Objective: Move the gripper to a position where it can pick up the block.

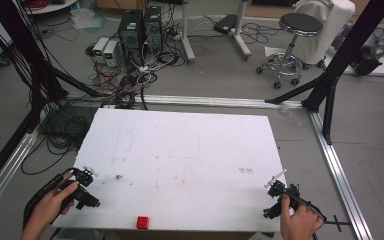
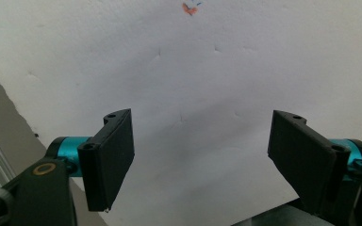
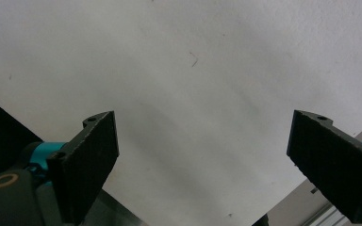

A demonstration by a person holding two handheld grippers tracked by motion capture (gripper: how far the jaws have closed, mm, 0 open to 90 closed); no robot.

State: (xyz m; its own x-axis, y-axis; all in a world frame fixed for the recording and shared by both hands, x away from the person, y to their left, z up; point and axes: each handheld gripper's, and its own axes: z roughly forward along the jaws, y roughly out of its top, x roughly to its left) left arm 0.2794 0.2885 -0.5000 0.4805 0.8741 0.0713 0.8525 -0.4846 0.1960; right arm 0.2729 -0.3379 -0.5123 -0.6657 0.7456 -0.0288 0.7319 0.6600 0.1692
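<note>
A white board point(image 1: 180, 160) serves as the table top. A small red block point(image 1: 142, 222) lies at its front edge, left of centre. A hand holds my left gripper point(image 1: 86, 175) over the board's front left corner. In the left gripper view that gripper point(image 2: 200, 160) is open, its two black jaws wide apart over bare white board point(image 2: 198, 84). Another hand holds my right gripper point(image 1: 275, 186) at the front right corner. In the right gripper view it point(image 3: 207, 165) is open too, with nothing between its jaws.
A small orange and blue mark point(image 2: 189, 7) sits on the board far ahead of the left gripper. Black frame posts point(image 1: 345, 55), cables point(image 1: 60, 130), computer boxes point(image 1: 140, 27) and a stool point(image 1: 292, 45) stand on the floor beyond the board. An aluminium rail point(image 1: 342, 180) runs along the right side.
</note>
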